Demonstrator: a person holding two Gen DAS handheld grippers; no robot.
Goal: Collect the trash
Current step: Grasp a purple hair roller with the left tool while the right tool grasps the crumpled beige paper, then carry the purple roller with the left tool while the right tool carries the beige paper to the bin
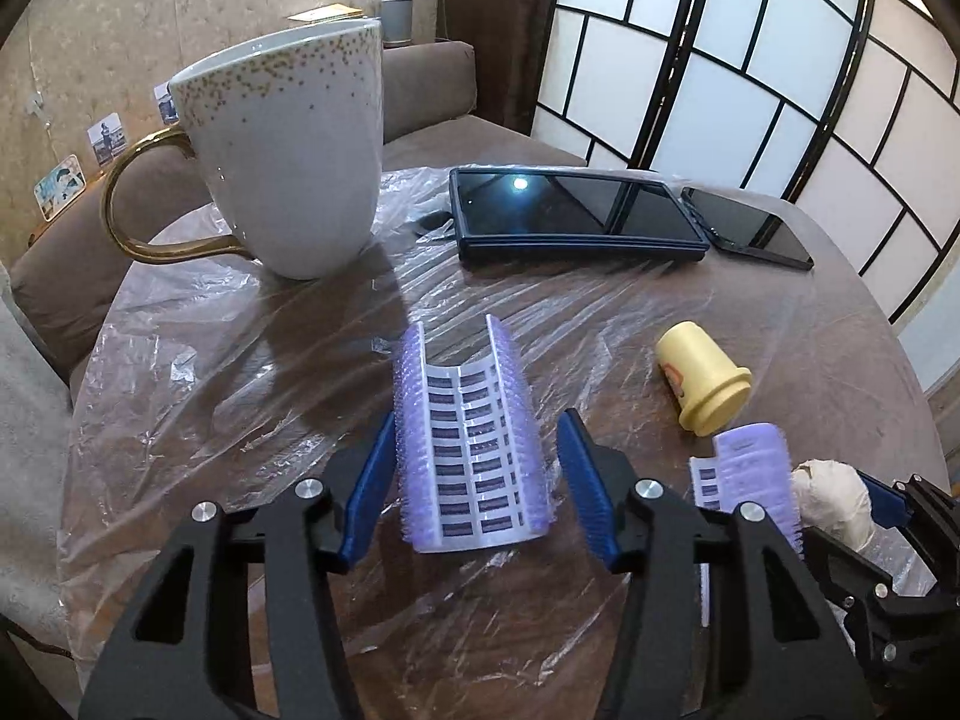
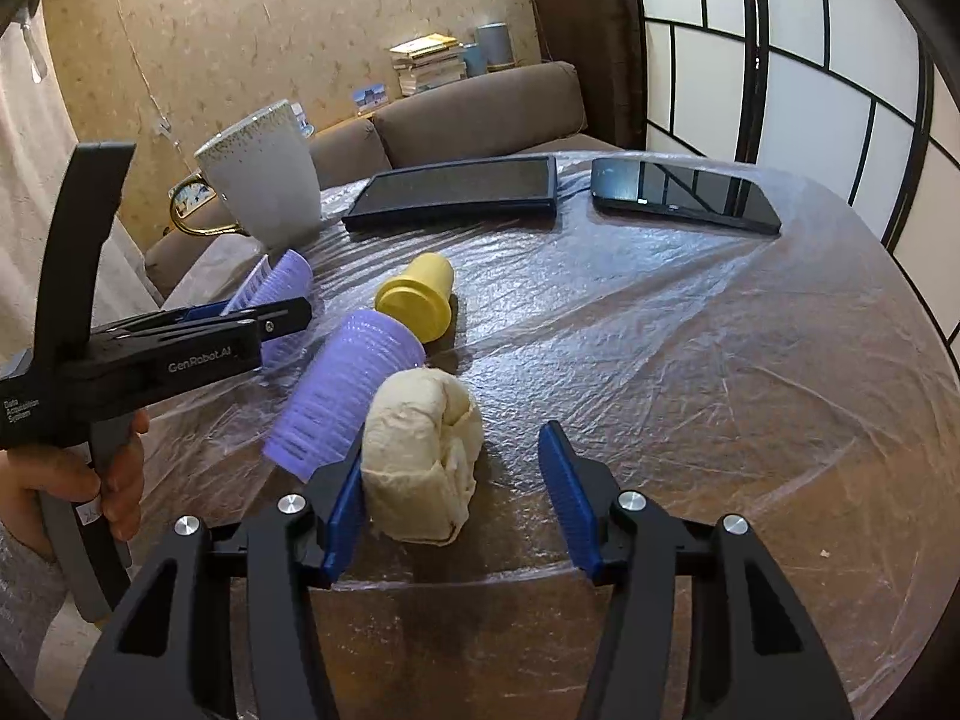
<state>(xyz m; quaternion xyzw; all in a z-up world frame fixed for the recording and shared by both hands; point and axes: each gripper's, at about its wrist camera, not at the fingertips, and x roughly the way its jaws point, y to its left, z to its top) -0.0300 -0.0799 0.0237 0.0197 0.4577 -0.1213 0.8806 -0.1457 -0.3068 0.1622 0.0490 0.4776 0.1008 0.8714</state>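
From the left wrist, the left claw [image 1: 477,483] points down at the surface [image 1: 840,324], which is draped in clear plastic film [image 1: 198,372]. A split purple hair roller [image 1: 465,435], lying with its open hollow upward, sits between the two blue pads. The left pad touches or nearly touches the bristles; the right pad stands a little clear, so the claw is spread around the roller and not yet pinching it. At 11 o'clock stands a white mug [image 1: 288,150] with a gold handle, at 1 o'clock a tablet [image 1: 570,216] and beside it a phone [image 1: 750,228]. At 3 o'clock lie a small yellow cup [image 1: 702,381] on its side, a second purple roller [image 1: 750,468] and a crumpled paper wad [image 1: 831,501].

From the right wrist, the right claw [image 2: 456,498] straddles the paper wad [image 2: 420,456]. Its left pad rests against the wad, while the right pad stands well apart, so this claw is spread too. The second roller [image 2: 342,390] lies touching the wad at 10 o'clock, with the yellow cup [image 2: 420,297] beyond it at 12. A hand [image 2: 90,480] holds the left claw's handle at 9 o'clock.

The step appears to be grasping: both claws are placed around a piece of trash. Next, each probably needs to press shut before lifting; the right one should avoid dragging the neighbouring roller.
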